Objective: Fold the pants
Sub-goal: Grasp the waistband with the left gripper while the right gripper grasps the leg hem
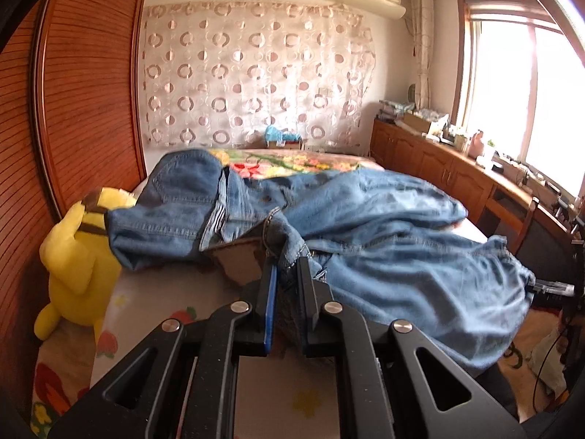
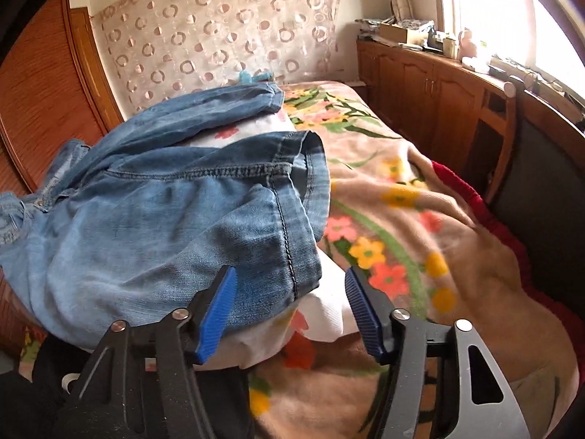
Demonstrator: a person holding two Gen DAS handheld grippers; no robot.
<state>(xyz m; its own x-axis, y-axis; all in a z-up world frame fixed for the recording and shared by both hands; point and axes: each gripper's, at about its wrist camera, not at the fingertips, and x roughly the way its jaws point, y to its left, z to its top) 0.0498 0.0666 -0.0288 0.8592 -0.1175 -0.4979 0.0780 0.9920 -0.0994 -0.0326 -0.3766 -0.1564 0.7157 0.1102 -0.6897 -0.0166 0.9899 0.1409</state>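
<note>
Blue denim pants [image 1: 365,234] lie rumpled across the bed. My left gripper [image 1: 287,267] is shut on a bunched fold of the pants near the waistband and lifts it a little off the sheet. In the right wrist view the pants [image 2: 146,219] fill the left half, with a leg hem [image 2: 310,168] toward the middle. My right gripper [image 2: 289,281] is open, its blue pads [image 2: 215,314] on either side of the lower hem corner, not closed on it.
A yellow plush toy [image 1: 76,256] sits at the bed's left edge by the wooden wardrobe [image 1: 73,91]. A floral blanket [image 2: 402,219] covers the bed's right side. A wooden cabinet [image 1: 438,164] and a chair [image 2: 512,128] stand by the window.
</note>
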